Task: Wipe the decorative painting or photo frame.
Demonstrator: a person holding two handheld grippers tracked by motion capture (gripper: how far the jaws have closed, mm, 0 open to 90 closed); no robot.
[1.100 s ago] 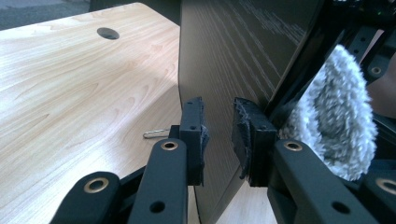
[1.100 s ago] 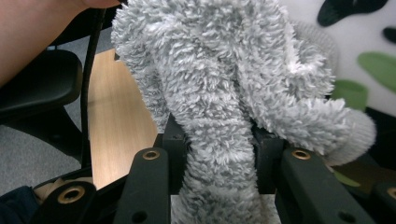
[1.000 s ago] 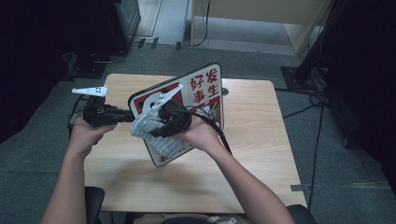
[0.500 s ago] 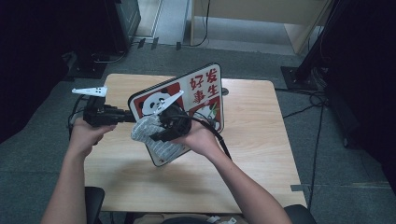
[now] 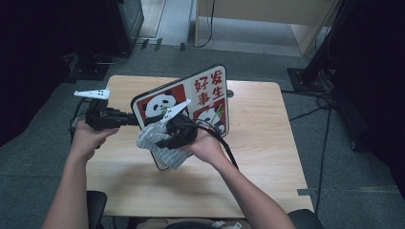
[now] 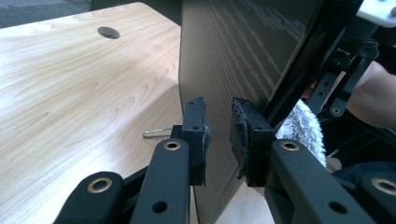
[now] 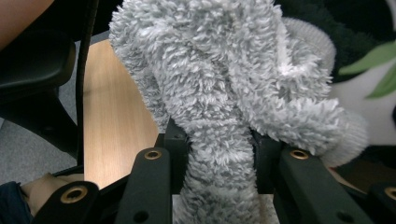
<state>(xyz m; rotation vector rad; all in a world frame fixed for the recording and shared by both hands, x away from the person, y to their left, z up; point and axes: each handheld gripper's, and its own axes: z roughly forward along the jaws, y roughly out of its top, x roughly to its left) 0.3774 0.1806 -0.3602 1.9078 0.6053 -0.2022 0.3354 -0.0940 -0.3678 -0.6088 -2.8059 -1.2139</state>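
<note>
One board [image 5: 191, 102], printed with pandas and red characters, stands tilted on its lower edge at the middle of the high view, and a grey fluffy cloth [image 5: 157, 143] is pressed against its lower left part. Compared with a second ago, the cloth sits lower on the printed face: it was near the left panda, and now it hangs by the bottom corner, so the wiping stroke seems to be running downward and this pass looks nearly finished. The board itself has kept its place and its lean.

Holding the cloth is the right gripper [image 7: 212, 163], whose jaws are clamped on a thick fold of the pile, seen at the centre bottom of the right gripper view. The left gripper [image 6: 217, 135] pinches the board's thin left edge between its pads, with the dark back of the board rising toward the upper right of that view; it has stayed put, bracing the board upright. I judge that the brace must hold firm, or the downward rubbing could tip the board.

Beneath lies the wooden table [image 5: 267, 157], and a small wire clip [image 6: 156, 133] rests on it just beside the left jaw.
</note>
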